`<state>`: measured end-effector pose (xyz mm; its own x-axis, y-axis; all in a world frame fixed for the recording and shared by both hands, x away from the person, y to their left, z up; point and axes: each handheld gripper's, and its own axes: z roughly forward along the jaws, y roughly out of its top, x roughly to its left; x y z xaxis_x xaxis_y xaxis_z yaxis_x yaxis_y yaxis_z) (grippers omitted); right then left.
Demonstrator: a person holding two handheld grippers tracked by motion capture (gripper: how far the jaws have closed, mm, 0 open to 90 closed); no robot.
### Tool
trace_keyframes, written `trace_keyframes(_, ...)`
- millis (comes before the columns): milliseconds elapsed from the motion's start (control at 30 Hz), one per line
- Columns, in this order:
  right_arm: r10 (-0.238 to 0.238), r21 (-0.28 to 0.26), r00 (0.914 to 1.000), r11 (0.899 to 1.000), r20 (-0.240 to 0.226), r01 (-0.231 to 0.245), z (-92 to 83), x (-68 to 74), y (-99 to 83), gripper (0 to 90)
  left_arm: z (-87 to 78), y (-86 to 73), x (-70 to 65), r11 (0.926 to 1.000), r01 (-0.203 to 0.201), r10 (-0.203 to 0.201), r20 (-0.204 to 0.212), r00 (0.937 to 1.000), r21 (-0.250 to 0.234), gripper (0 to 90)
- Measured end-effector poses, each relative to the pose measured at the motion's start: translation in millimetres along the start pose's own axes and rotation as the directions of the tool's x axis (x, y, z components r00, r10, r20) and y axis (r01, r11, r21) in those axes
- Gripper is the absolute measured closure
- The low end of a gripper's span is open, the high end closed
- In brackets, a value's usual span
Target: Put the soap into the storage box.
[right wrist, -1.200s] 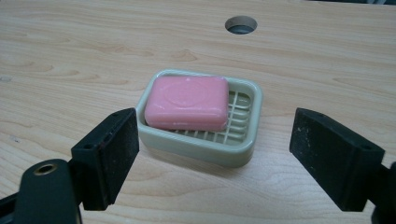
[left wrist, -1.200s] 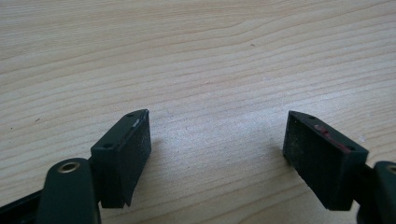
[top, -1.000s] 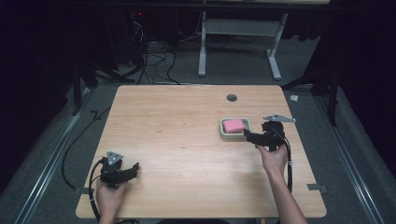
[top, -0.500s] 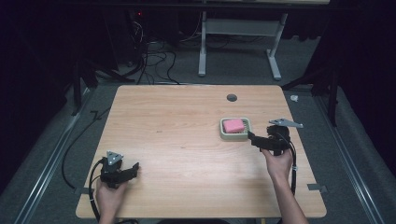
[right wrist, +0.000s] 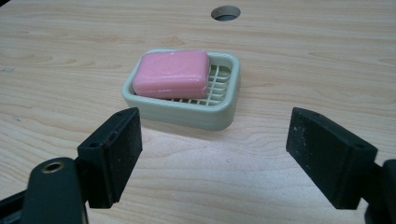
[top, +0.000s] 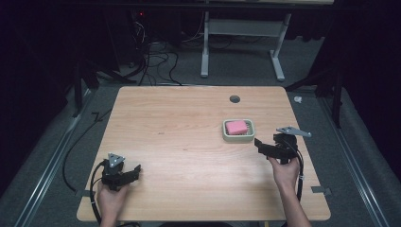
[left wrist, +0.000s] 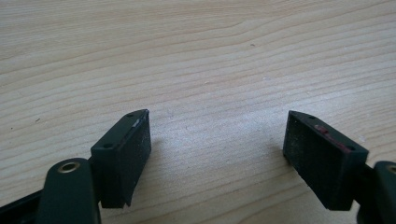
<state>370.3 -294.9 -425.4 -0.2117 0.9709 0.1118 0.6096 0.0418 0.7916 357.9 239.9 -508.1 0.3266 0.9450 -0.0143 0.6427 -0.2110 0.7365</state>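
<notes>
Pink soap bar (right wrist: 171, 73), one only, lies in the single pale green soap dish (right wrist: 224, 112), just ahead of the right gripper (right wrist: 212, 156), whose jaws stand wide apart and empty. It looks hard and probably slippery, so its long flat sides seem best to grip. Left gripper (left wrist: 217, 154) is also spread open over bare wooden table (left wrist: 201, 56), holding nothing.

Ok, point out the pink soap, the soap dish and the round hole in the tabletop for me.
pink soap (right wrist: 171, 73), right gripper view, middle of its top face.
soap dish (right wrist: 189, 115), right gripper view, near outer wall.
round hole (right wrist: 225, 12), right gripper view, its dark centre.
</notes>
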Motion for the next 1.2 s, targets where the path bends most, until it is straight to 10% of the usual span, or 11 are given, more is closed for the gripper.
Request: trace_keyframes(1200,0.057,0.000,0.9982,0.998,-0.021,-0.057,-8.0,-8.6,-36.7,20.8,0.1,-0.1,-0.1,1.0000,0.001,-0.001,0.001,1.0000,-0.002,23.8)
